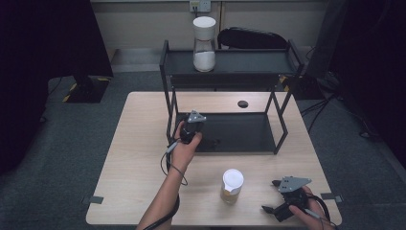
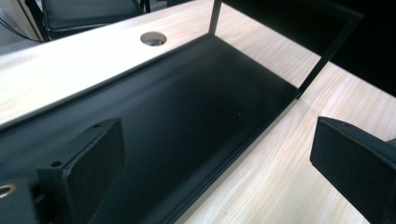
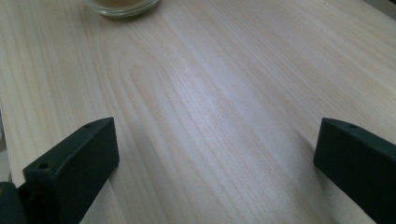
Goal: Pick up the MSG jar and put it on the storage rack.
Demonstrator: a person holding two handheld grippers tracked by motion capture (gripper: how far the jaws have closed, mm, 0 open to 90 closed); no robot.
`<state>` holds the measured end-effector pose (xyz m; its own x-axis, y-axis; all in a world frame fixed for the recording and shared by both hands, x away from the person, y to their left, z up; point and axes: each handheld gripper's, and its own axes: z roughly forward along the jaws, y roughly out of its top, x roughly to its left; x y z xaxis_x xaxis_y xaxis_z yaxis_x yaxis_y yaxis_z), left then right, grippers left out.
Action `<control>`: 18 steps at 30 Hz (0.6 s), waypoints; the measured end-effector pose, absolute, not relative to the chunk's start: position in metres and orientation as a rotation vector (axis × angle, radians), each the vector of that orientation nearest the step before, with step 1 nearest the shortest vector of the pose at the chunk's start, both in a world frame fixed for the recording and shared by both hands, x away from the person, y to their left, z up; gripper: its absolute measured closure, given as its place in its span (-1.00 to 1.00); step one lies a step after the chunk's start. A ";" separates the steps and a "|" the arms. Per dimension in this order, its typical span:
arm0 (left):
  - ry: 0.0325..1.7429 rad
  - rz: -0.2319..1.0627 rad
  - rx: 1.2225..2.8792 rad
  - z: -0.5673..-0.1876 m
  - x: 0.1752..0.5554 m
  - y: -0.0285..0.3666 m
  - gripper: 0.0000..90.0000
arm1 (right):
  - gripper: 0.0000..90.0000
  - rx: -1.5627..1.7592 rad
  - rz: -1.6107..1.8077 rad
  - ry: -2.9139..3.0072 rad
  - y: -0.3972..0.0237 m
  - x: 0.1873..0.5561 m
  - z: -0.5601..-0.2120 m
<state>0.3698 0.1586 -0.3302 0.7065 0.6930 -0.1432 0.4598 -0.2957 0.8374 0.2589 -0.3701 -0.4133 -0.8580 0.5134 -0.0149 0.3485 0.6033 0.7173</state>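
Left gripper: we've got it at the front left corner of the black shelf rack's lower tray, jaws spread wide, nothing between them.

Right gripper: down at about 5 o'clock on the wooden table, jaws wide apart too, pointed toward 9 o'clock with bare wood between them.

Jar with tan contents: white lid, standing upright near the front edge around 6 o'clock, just left of the right gripper and apart from it. Its glass base peeks in at 11 o'clock in the right gripper view.

Jar with white contents: already up on the top shelf at 12 o'clock.

Our guess: the tan jar is next.

What could go wrong: it's tall and narrow, so coming in high or off-centre could tip it. Lifting it past the rack's frame, we could clip a post.
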 end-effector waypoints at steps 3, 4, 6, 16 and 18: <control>0.892 0.294 1.954 -0.338 0.369 0.159 -0.94 | -1.00 0.713 1.098 2.610 -0.370 0.259 -0.413; 0.892 0.292 1.954 -0.340 0.369 0.159 -0.94 | -1.00 0.714 1.098 2.610 -0.370 0.259 -0.413; 0.893 0.289 1.956 -0.345 0.368 0.160 -0.94 | -1.00 0.715 1.097 2.610 -0.370 0.259 -0.413; 0.913 0.262 1.960 -0.366 0.362 0.165 -0.94 | -1.00 0.715 1.098 2.609 -0.370 0.258 -0.413; 0.916 0.258 1.961 -0.371 0.361 0.167 -0.94 | -1.00 0.715 1.098 2.609 -0.370 0.258 -0.413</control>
